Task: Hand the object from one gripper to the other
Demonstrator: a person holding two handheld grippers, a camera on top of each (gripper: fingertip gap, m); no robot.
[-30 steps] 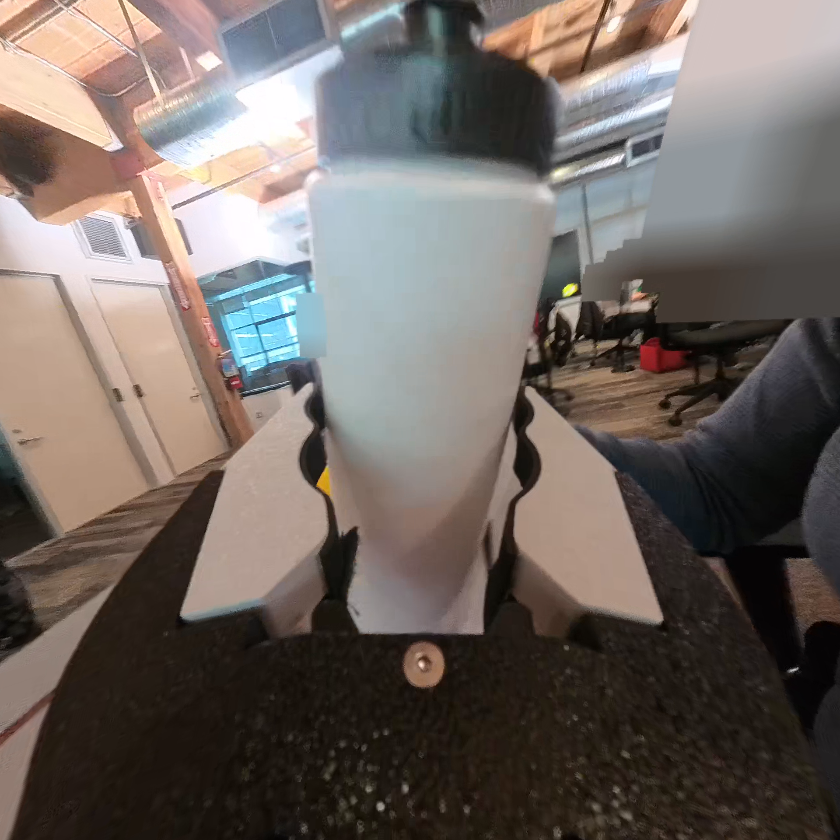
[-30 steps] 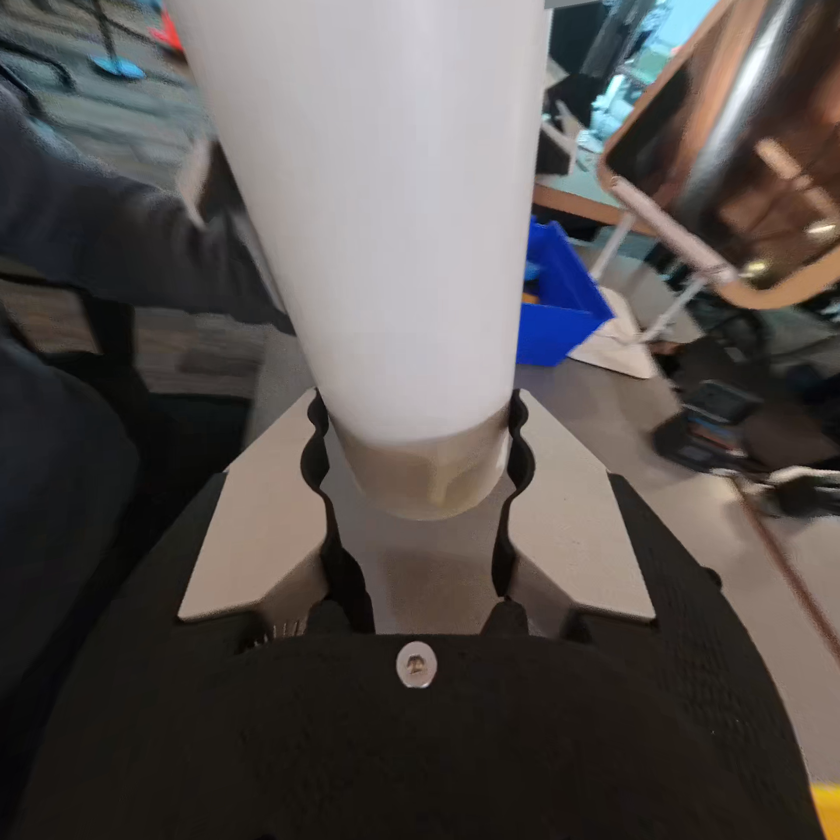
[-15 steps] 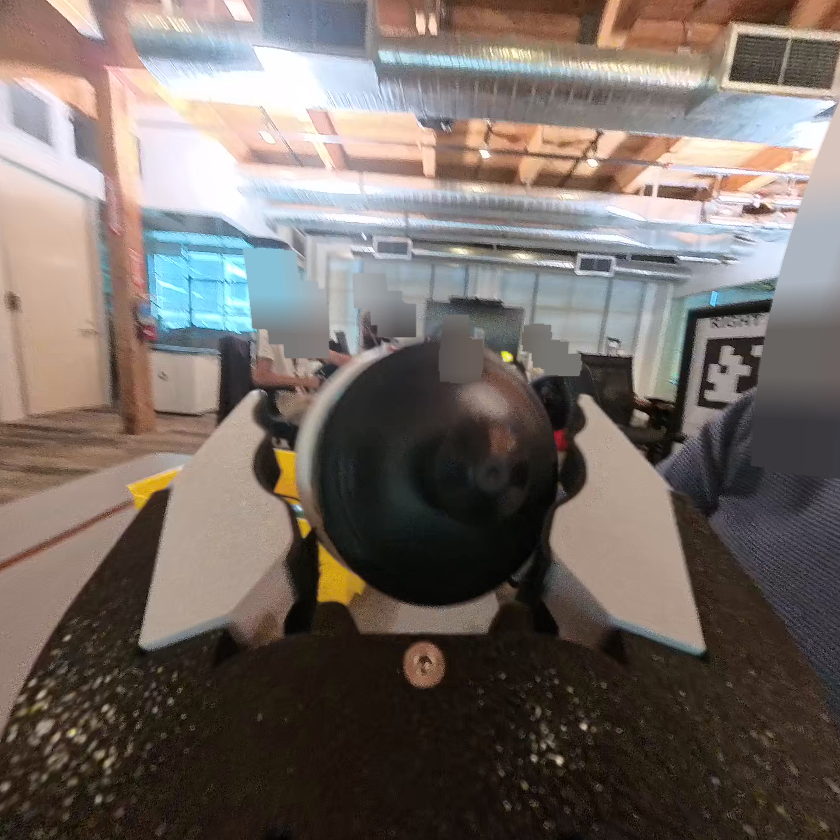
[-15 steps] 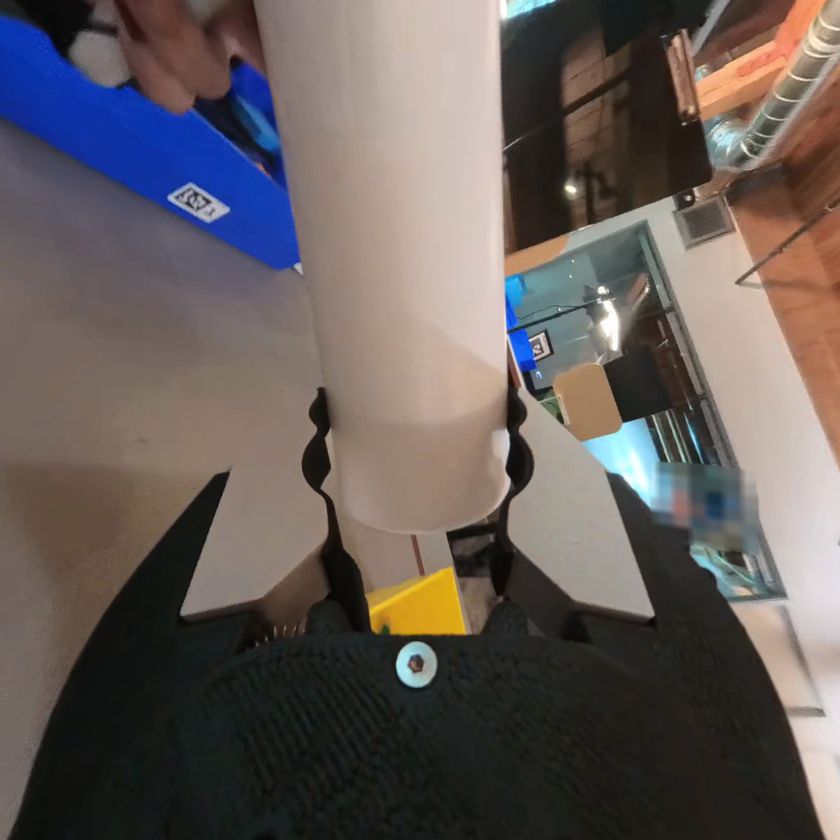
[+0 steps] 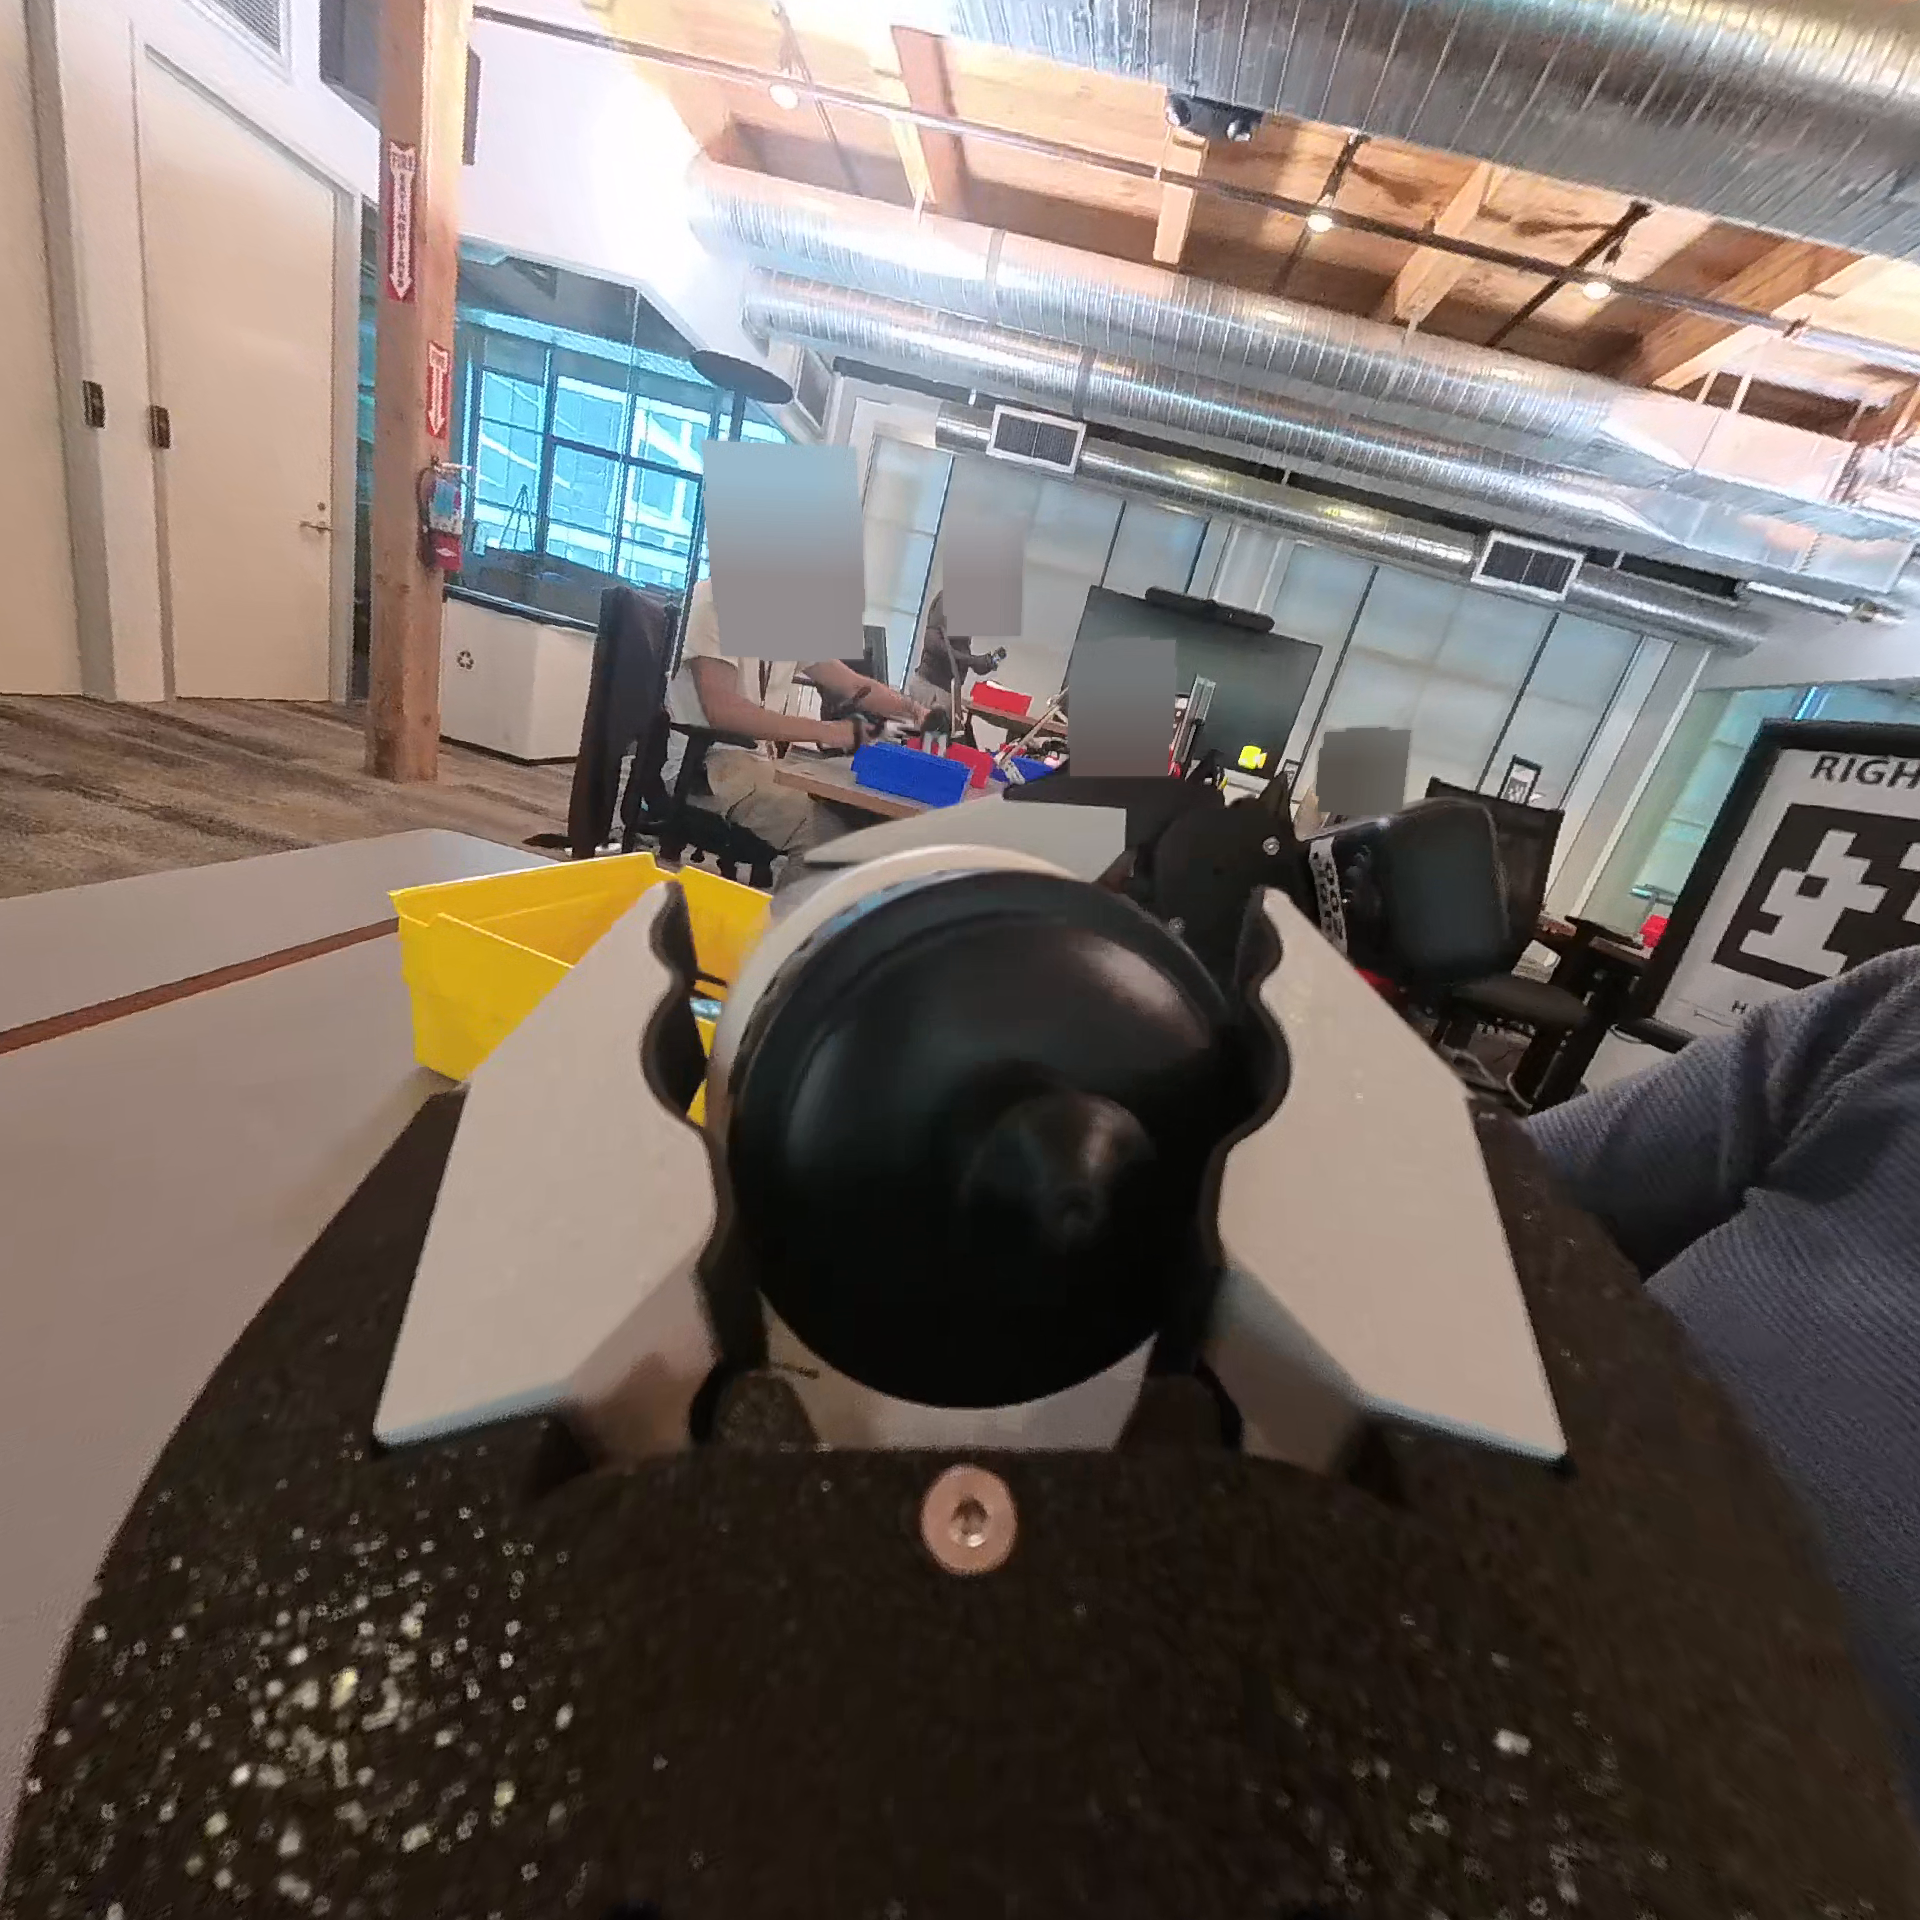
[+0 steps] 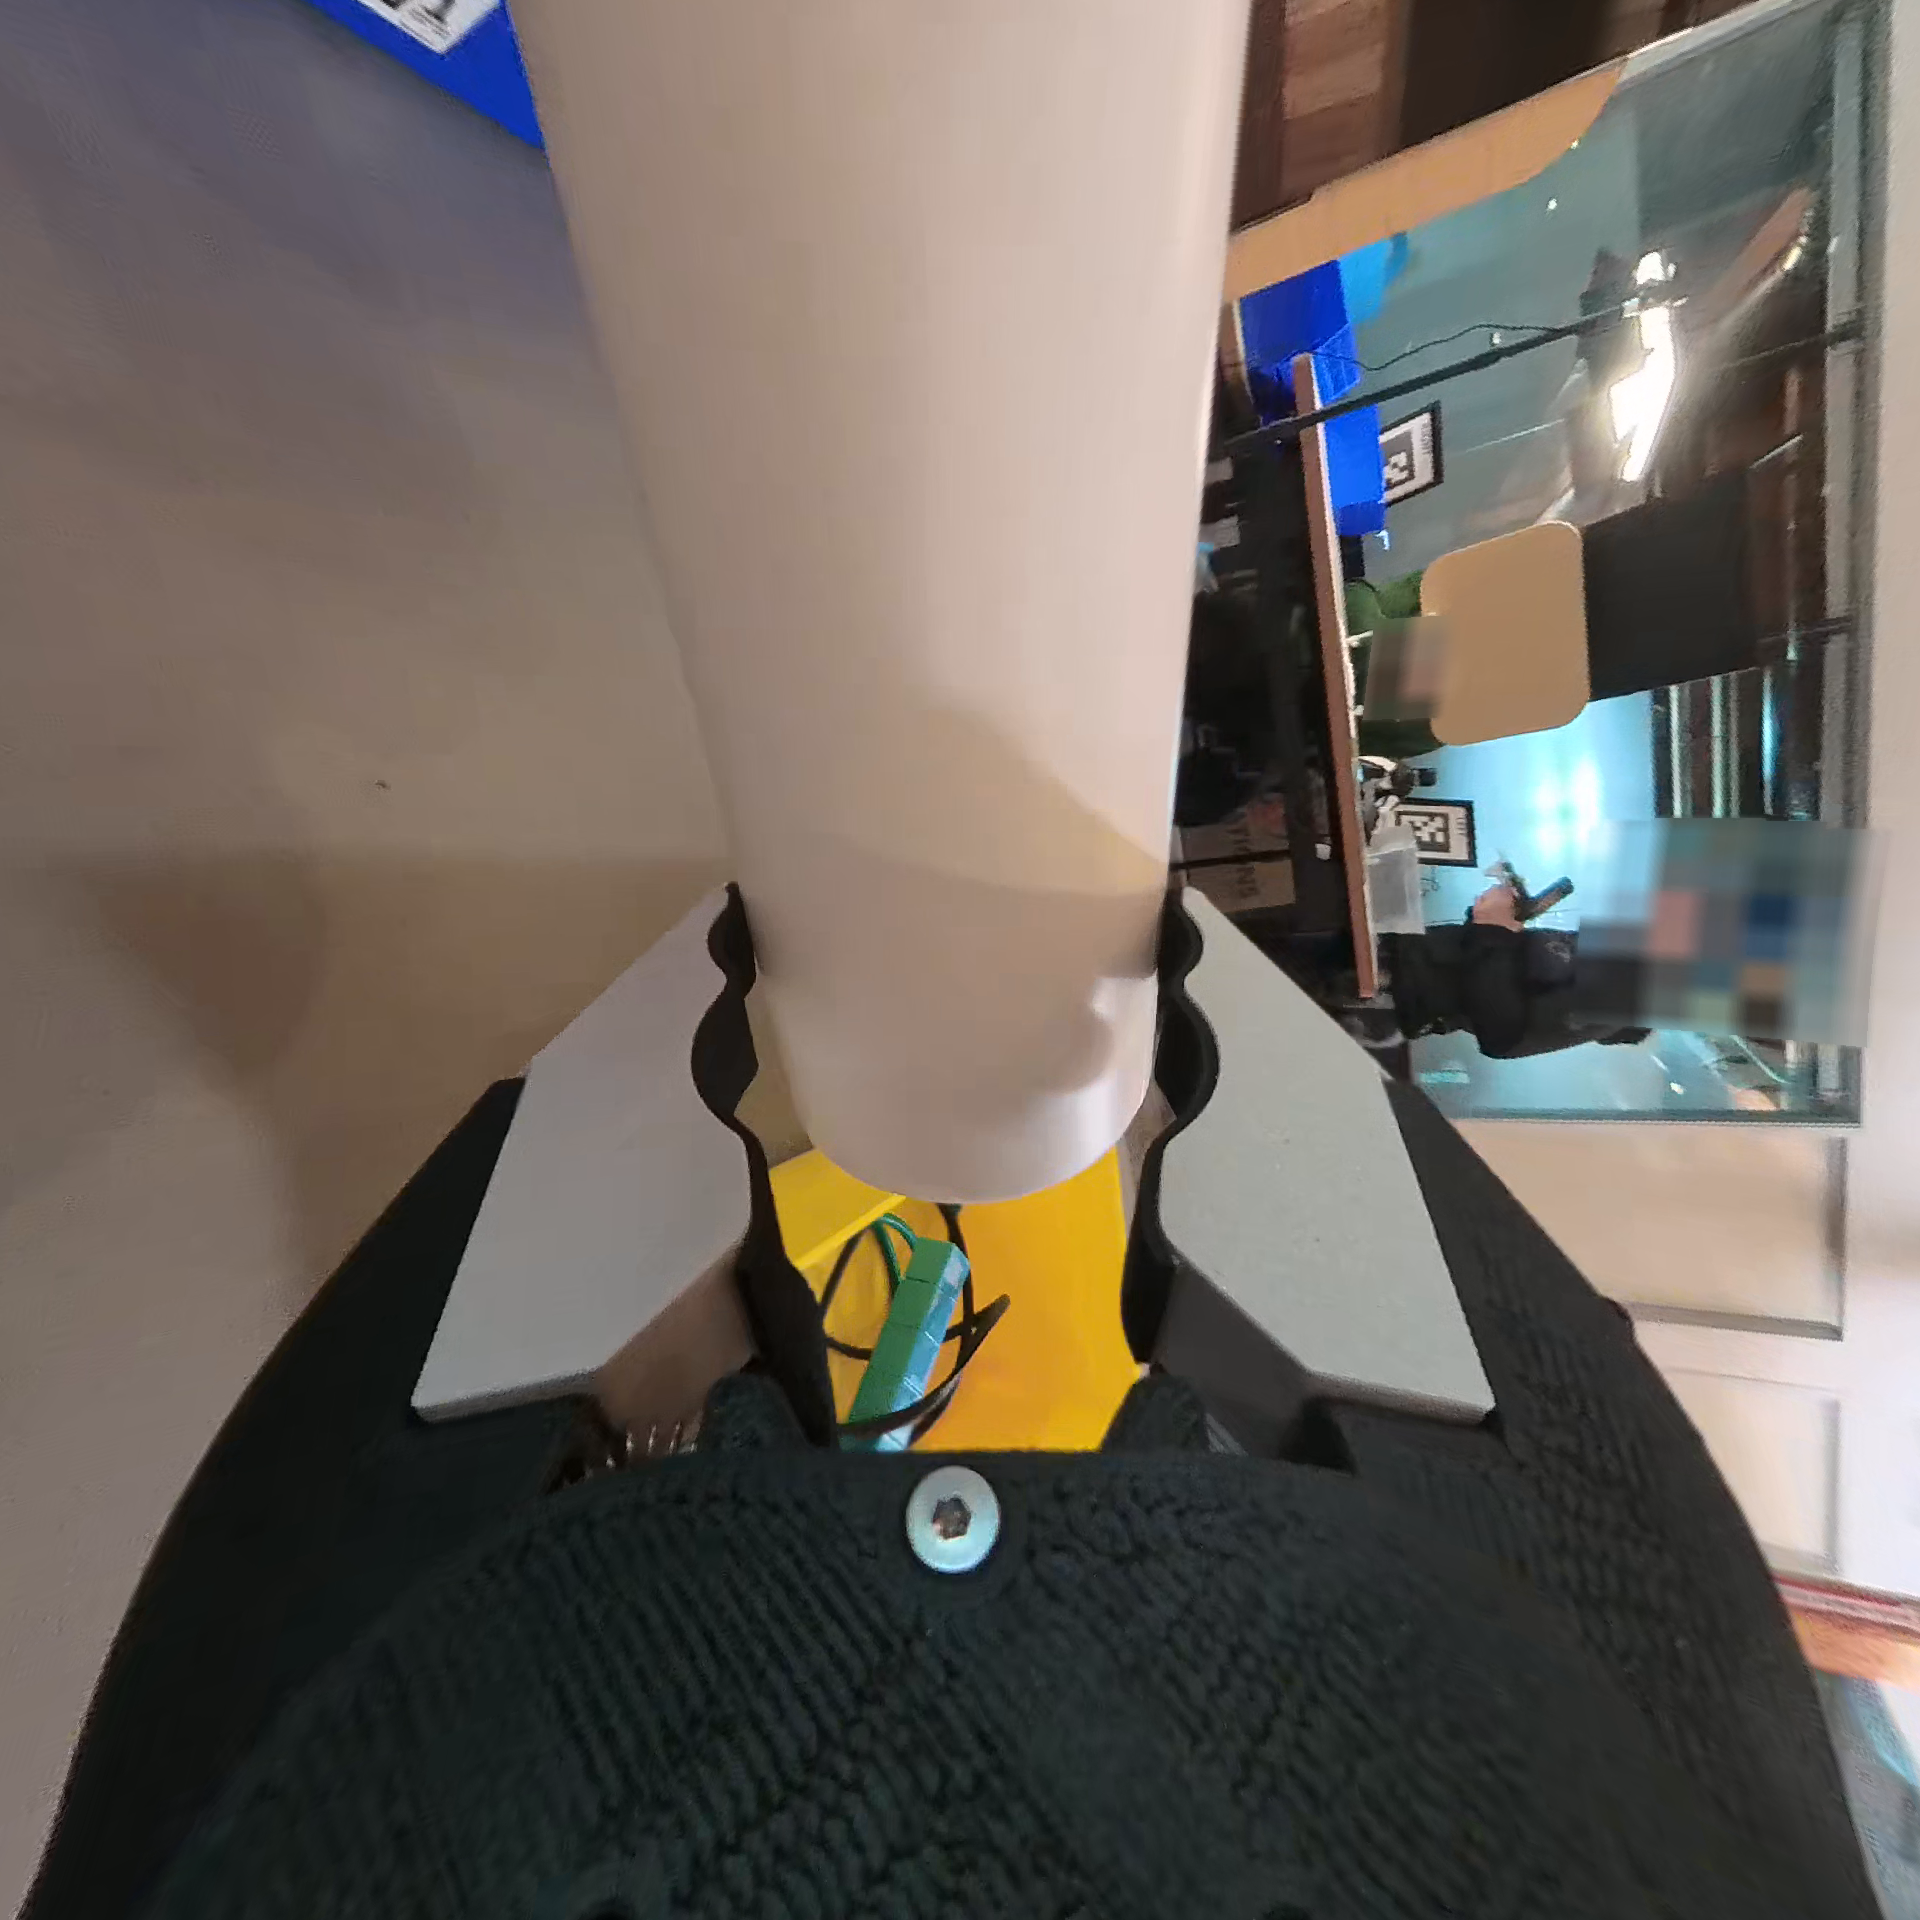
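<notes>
One bottle in play, white-bodied with a black cap, and both sets of tongs are around it.

From the left wrist view, the left tongs (image 5: 961,1122) stand spread wide, released, with the bottle (image 5: 966,1164) end-on between the two grey fingers (image 5: 561,1174). Its black cap and spout point straight back at the camera, so the long axis runs directly along the fingers, away into the room. There is a dark gap on the left side between cap and finger; on the right the cap sits very close to the pad, and I cannot tell if it touches. Behind the left finger, one yellow bin (image 5: 520,956) sits on the grey table (image 5: 187,1091). Beyond the bottle, the black body of the other gripper shows, and a blue-grey sleeve (image 5: 1766,1195) comes in at the right edge.

Over to the right wrist view: the right tongs (image 6: 951,997) are clenched on the bottle (image 6: 914,520) near its flat bottom end, both black wavy pads (image 6: 727,1018) pressing its sides. Here the long axis crosses the grip, rising up and out of the top of the picture. Under the base, yellow bin (image 6: 1039,1299) again, with one green cabled item (image 6: 904,1320) in it.
</notes>
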